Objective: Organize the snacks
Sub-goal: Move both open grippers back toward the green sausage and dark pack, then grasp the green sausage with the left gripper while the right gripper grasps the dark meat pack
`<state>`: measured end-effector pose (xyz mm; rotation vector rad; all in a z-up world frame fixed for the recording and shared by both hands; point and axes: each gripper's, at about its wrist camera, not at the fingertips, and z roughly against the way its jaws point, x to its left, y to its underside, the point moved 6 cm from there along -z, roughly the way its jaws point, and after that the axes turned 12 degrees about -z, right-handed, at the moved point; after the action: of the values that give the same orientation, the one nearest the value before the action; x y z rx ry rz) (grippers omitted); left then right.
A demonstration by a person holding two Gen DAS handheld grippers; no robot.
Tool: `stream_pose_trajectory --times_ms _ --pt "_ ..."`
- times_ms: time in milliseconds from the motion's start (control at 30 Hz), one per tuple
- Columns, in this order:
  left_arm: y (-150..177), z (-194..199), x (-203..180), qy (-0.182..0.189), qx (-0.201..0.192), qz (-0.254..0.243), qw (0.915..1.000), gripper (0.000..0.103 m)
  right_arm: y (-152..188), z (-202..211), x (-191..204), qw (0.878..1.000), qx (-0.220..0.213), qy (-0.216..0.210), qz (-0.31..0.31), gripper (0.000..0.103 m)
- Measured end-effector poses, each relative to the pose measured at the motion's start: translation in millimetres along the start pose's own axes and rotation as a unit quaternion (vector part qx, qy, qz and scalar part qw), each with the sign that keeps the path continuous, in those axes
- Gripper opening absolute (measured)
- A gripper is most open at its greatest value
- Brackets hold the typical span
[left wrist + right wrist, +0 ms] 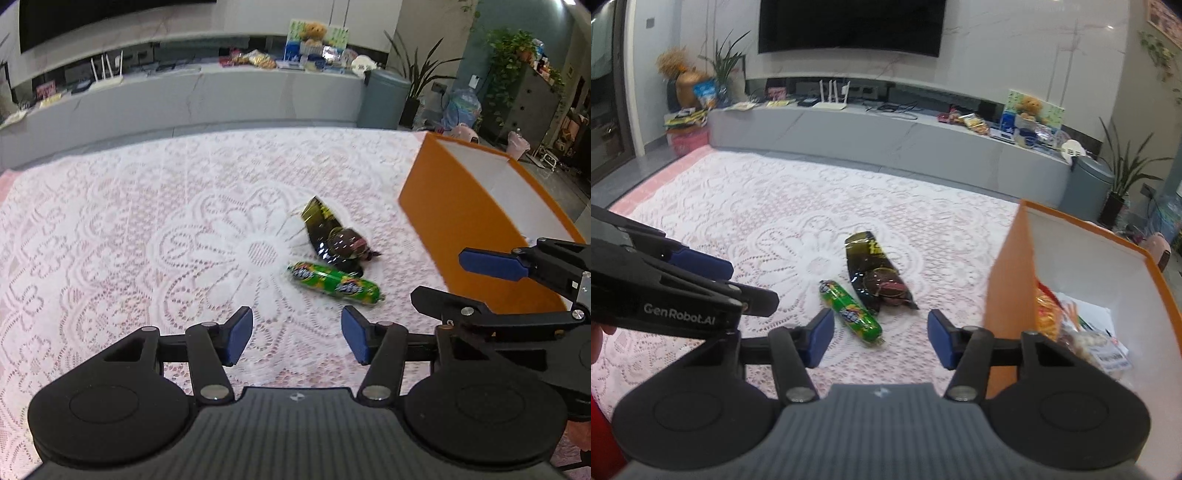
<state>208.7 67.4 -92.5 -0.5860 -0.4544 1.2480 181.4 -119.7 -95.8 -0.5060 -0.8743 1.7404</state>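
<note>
Three snacks lie together on the lace cloth: a green sausage-shaped pack [334, 283] [851, 312], a long dark green packet [319, 225] [864, 254] and a round dark brown packet [349, 243] [886, 286] resting on it. An orange box [461, 229] [1008, 280] with white inner walls stands to their right, with several snack packs [1071, 325] inside. My left gripper [297, 334] hovers open just short of the green pack, nothing between its blue pads. My right gripper [881, 338] is open too, with the green pack's near end just beyond its jaws and the box beside its right finger.
A white lace cloth [147, 221] over pink covers the table. Each gripper shows in the other's view: the right gripper [439, 277], the left gripper [753, 284]. Behind the table run a grey TV console [886, 136], a grey bin [1089, 184] and potted plants.
</note>
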Motion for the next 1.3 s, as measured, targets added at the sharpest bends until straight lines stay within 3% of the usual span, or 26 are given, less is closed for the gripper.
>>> stream_pose_trajectory --times_ms 167,367,667,867,1167,1300 --pt "-2.4 -20.2 0.7 0.012 0.019 -0.006 0.9997 0.052 0.1 -27.1 1.8 0.999 0.031 0.003 0.009 0.050" --pt "-10.4 -41.4 9.5 0.033 0.034 0.025 0.9986 0.051 -4.8 -56.2 -4.1 0.998 0.058 0.004 0.002 0.041" --pt "-11.5 -63.2 11.8 0.050 0.044 0.062 0.9959 0.051 -1.8 -94.4 -14.4 0.993 0.096 0.065 0.004 0.037" --pt "-9.0 -65.5 18.8 0.061 0.046 0.083 0.9936 0.051 7.4 -102.6 -16.2 0.991 0.121 0.052 -0.013 0.037" --pt "-6.0 -68.2 22.0 0.079 0.051 0.114 0.9891 0.051 17.8 -95.0 7.0 0.991 0.129 -0.009 -0.021 0.038" --pt "-3.7 -69.4 18.4 0.074 0.055 0.123 0.9881 0.051 18.4 -93.5 4.5 0.992 0.126 -0.004 -0.027 0.038"
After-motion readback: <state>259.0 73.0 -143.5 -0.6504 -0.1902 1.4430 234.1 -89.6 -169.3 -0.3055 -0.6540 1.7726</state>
